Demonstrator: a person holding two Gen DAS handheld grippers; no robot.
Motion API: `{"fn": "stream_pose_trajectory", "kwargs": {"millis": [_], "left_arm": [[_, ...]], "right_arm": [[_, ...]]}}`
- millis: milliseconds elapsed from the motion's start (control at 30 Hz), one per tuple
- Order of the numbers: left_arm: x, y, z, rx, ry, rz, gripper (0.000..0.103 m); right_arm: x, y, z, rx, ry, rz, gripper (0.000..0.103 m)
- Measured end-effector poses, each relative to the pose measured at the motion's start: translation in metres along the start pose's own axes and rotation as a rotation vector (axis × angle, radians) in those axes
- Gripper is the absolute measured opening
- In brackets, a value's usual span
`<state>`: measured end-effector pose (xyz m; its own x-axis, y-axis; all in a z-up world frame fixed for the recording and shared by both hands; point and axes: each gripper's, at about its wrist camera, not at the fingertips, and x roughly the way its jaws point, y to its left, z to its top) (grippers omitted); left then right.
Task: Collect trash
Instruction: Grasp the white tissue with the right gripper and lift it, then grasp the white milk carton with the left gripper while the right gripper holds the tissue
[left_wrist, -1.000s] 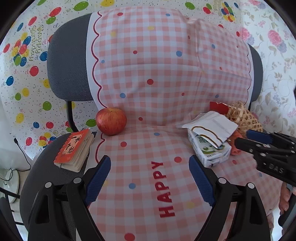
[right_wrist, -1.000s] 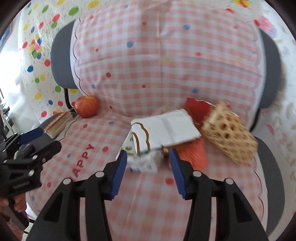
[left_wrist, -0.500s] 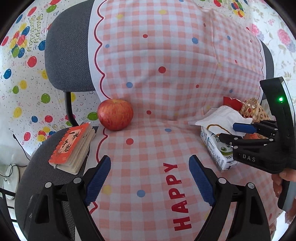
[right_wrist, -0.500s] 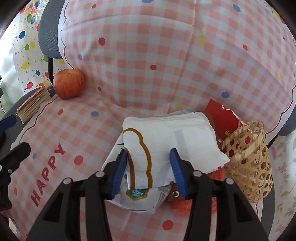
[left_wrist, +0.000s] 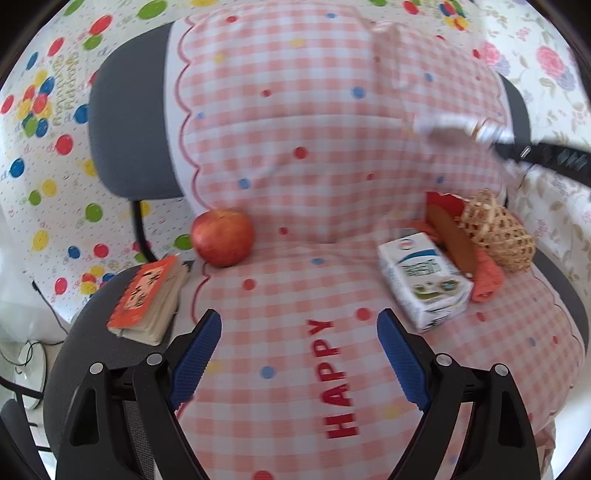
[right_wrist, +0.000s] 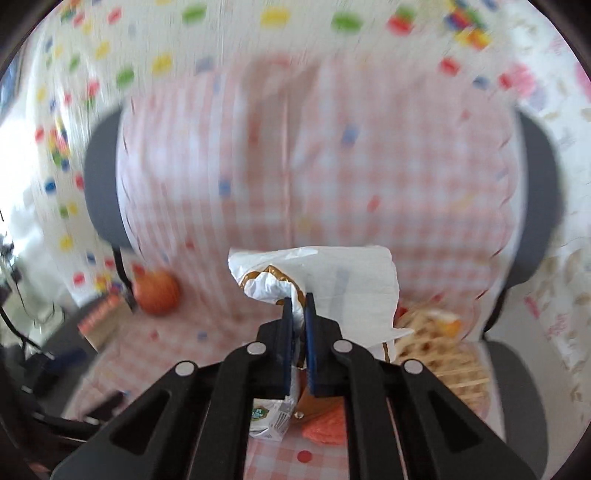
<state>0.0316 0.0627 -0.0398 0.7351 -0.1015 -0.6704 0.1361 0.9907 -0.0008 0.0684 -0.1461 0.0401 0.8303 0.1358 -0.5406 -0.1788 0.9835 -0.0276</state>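
My right gripper (right_wrist: 298, 301) is shut on a white paper wrapper (right_wrist: 343, 288) with a brown line and holds it up above the chair seat. In the left wrist view the wrapper (left_wrist: 447, 123) is a blur high at the right. A white milk carton (left_wrist: 424, 278) lies on the seat, also below the right gripper (right_wrist: 271, 421). A wicker basket (left_wrist: 495, 230) lies on its side at the right, with a red packet (left_wrist: 445, 201) and an orange cloth (left_wrist: 487, 278) beside it. My left gripper (left_wrist: 299, 350) is open and empty over the seat front.
An office chair (left_wrist: 129, 133) is draped in pink checked cloth (left_wrist: 314, 147). A red apple (left_wrist: 222, 237) sits at the seat back left. An orange notebook (left_wrist: 147, 299) lies on the seat's left edge. Balloon-print and floral sheets hang behind.
My right gripper closed on the wrapper and lifted it off the milk carton, up and away. The carton is now uncovered. My left gripper pulled back slightly.
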Motion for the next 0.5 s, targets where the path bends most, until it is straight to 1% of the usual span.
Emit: {"fn": "stream_pose_trajectory", "kwargs": {"millis": [67, 167, 300, 367, 467, 500], "left_arm": [[0.000, -0.014, 0.002, 0.015, 0.000, -0.024, 0.087], [0.003, -0.033, 0.001, 0.038, 0.015, -0.066, 0.088], [0.011, -0.062, -0.002, 0.068, 0.040, -0.119, 0.088], [0.017, -0.076, -0.004, 0.071, 0.062, -0.149, 0.089], [0.030, -0.095, -0.004, 0.075, 0.093, -0.187, 0.090], [0.034, -0.100, -0.003, 0.077, 0.105, -0.185, 0.090]], "right_arm": [[-0.023, -0.005, -0.005, 0.009, -0.020, -0.025, 0.005], [-0.050, -0.018, -0.027, 0.025, -0.009, -0.071, 0.005], [-0.066, -0.037, -0.059, 0.085, 0.034, -0.095, 0.005], [-0.073, -0.045, -0.074, 0.113, 0.045, -0.105, 0.005], [-0.077, -0.047, -0.090, 0.142, 0.053, -0.113, 0.006], [-0.079, -0.050, -0.094, 0.153, 0.053, -0.111, 0.006]]}}
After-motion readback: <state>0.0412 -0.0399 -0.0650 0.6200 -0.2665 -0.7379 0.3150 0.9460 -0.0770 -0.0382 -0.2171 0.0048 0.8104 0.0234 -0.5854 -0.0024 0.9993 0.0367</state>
